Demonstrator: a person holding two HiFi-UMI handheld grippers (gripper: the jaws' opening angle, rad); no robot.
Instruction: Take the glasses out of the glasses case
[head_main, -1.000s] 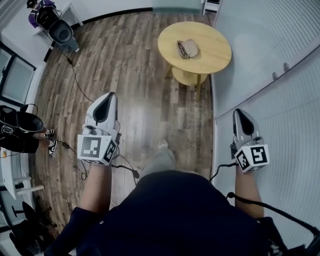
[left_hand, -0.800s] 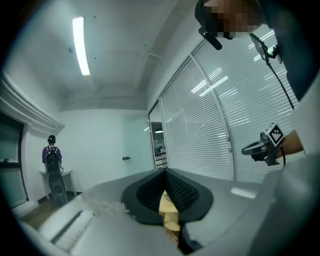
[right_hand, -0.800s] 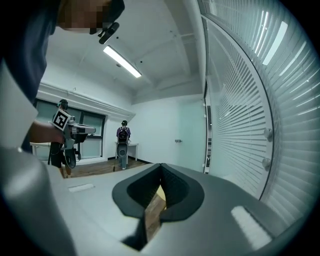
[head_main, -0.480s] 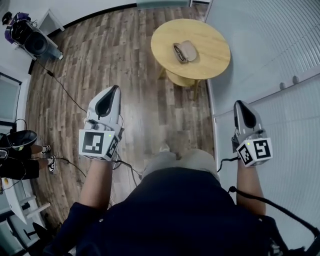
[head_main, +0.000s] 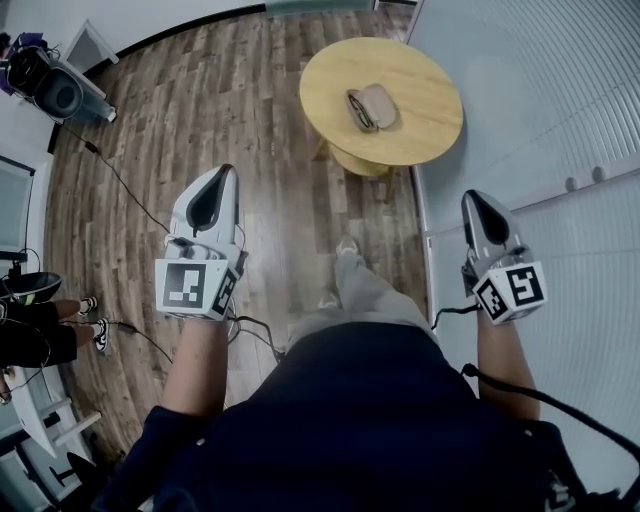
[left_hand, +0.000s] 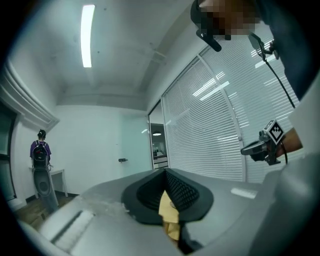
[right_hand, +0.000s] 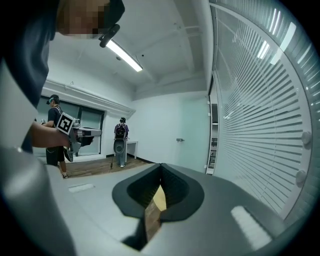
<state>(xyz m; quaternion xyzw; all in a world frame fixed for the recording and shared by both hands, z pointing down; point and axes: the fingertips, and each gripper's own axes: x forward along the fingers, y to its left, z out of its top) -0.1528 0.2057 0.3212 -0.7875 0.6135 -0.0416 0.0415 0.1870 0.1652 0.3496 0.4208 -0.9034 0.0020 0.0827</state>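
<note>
Both tongs are clenched with nothing in them. The left tongs and right tongs are held out over the wood floor, well short of the round wooden bench. The glasses case sits around the middle of the bench, nothing touching it. It looks open with something dark in its left half, but it's too small to be sure.

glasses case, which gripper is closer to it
Right, by a little. The right gripper sits short of the glasses case, off to its right; the left gripper is also short, farther out to its left.
</note>
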